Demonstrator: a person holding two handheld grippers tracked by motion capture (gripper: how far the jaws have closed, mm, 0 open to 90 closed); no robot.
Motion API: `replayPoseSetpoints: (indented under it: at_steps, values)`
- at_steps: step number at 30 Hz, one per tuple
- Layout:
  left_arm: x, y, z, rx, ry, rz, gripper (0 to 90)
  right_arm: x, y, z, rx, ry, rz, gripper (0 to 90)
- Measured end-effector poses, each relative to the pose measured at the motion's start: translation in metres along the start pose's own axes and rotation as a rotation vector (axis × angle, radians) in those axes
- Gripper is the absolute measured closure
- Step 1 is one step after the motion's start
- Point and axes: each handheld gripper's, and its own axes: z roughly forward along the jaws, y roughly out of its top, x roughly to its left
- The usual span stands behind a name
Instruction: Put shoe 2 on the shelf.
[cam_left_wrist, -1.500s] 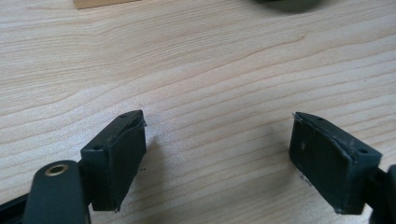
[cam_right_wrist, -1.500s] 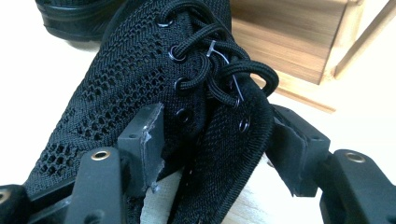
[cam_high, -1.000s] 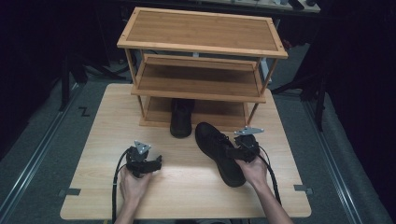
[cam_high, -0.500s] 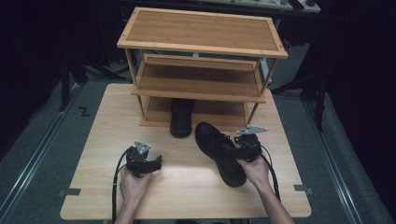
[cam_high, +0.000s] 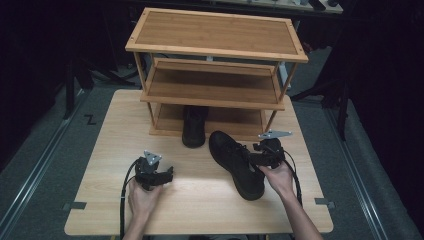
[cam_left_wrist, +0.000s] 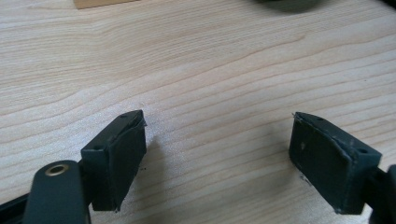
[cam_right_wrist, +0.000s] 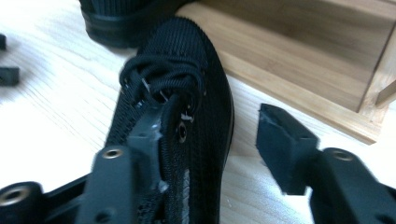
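Setting: likely a recording studio or lab, though the dark surroundings are hiding much. A pale wooden worktop (cam_high: 100, 200) is standing on grey flooring, floor rails (cam_high: 30, 160) running alongside, stands (cam_high: 345, 100) looming behind.

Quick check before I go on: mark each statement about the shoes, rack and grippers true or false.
1. The black mesh lace-up shoe lies on the light wooden table. True.
2. The second black shoe sits on the three-tier bamboo rack's top shelf. False: it stands at the bottom tier, toe out on the table.
3. The right gripper straddles the laced shoe's side. True: its jaws have just been closing, one pad still apart.
4. The left gripper holds a shoe. False: it is open over bare table.
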Motion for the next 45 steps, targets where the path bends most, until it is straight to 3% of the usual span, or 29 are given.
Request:
replayPoseSetpoints:
  at_steps: [8, 11, 15, 16, 19, 25, 30, 34, 39, 45]
  values:
    - [0.0, 0.0, 0.0, 0.0, 0.002, -0.002, 19.2, -0.001, -0.001, 0.015, 0.046, 0.074, -0.043, 65.3]
    - [0.0, 0.0, 0.0, 0.0, 0.002, -0.002, 19.2, -0.003, -0.002, 0.017, 0.07, 0.108, -0.007, 70.5]
    - [0.0, 0.0, 0.0, -0.001, 0.002, -0.002, 19.2, -0.003, -0.001, 0.022, 0.085, 0.107, -0.011, 78.6]
    - [0.0, 0.0, 0.0, -0.001, 0.002, -0.002, 19.3, -0.002, -0.002, 0.024, 0.092, 0.086, -0.011, 81.2]
    - [0.0, 0.0, 0.0, -0.001, 0.003, -0.003, 19.5, -0.003, -0.002, 0.026, 0.099, 0.095, 0.015, 86.5]
    - [0.0, 0.0, 0.0, -0.001, 0.002, -0.003, 19.7, -0.005, -0.002, 0.022, 0.086, 0.088, 0.072, 87.5]
    - [0.0, 0.0, 0.0, -0.001, 0.002, -0.004, 19.7, -0.005, -0.001, 0.016, 0.052, 0.112, 0.11, 87.6]
    - [0.0, 0.0, 0.0, -0.001, 0.002, -0.003, 19.8, -0.006, 0.003, 0.012, 0.025, 0.082, 0.125, 87.6]
    - [0.0, 0.0, 0.0, -0.001, 0.002, -0.004, 19.8, -0.015, 0.005, 0.011, -0.001, 0.061, 0.192, 87.6]
    - [0.0, 0.0, 0.0, -0.001, 0.002, -0.004, 19.8, -0.021, 0.014, 0.014, -0.011, 0.014, 0.23, 87.5]
